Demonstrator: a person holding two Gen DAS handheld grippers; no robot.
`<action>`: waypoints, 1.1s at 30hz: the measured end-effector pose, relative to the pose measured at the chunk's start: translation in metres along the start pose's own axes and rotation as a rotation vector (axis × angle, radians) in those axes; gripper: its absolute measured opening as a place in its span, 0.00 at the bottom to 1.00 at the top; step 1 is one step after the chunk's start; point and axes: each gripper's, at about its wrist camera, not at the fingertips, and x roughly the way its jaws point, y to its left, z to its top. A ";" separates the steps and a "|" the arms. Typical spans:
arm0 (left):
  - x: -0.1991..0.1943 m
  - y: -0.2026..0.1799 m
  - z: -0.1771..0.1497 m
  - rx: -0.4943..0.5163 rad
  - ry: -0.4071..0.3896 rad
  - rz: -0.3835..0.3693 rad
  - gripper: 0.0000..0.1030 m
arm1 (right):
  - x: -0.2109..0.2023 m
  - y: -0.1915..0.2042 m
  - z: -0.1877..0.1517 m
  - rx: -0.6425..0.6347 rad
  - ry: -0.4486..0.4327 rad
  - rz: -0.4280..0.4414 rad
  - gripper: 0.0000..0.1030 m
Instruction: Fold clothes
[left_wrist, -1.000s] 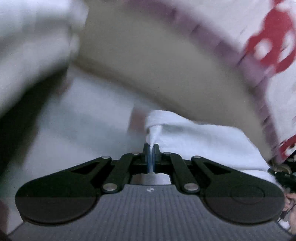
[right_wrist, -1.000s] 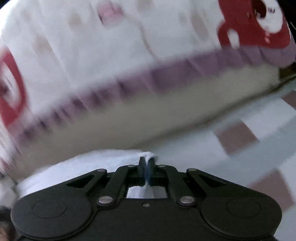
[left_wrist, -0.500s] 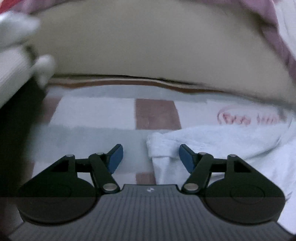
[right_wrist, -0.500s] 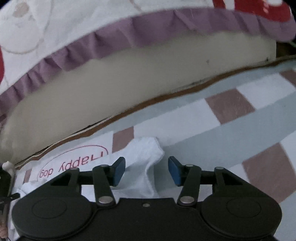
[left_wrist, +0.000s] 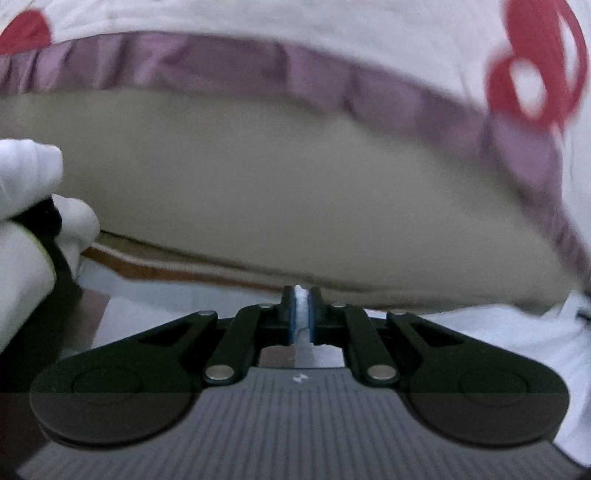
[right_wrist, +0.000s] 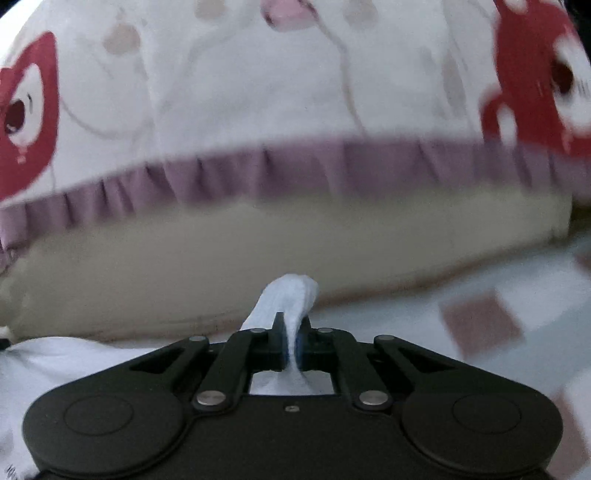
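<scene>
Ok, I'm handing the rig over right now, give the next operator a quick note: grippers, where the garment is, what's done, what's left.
Left gripper: shut on a pinch of the white garment.
Right gripper: shut on another part of the same garment, with a tuft sticking out past the fingertips.
The rest of the cloth trails over the checked sheet, in front of the beige cushion with the purple-frilled cover.
Done: both grips look secure.
Left: carry the fold over, lay it flat, release. How many folds are already in cannot be told.

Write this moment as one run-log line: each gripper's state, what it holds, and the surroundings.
left gripper: shut on white garment | right gripper: shut on white garment | behind: pillow | under: checked sheet
</scene>
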 end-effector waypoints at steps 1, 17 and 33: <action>0.003 0.008 0.009 -0.060 -0.010 -0.009 0.07 | 0.006 0.003 0.009 -0.013 -0.014 -0.020 0.04; -0.008 -0.021 -0.045 0.067 0.264 0.185 0.54 | 0.036 -0.013 -0.002 0.156 0.593 -0.453 0.16; -0.241 -0.187 -0.119 0.313 0.256 -0.077 0.99 | -0.219 0.111 0.000 -0.345 0.714 -0.170 0.54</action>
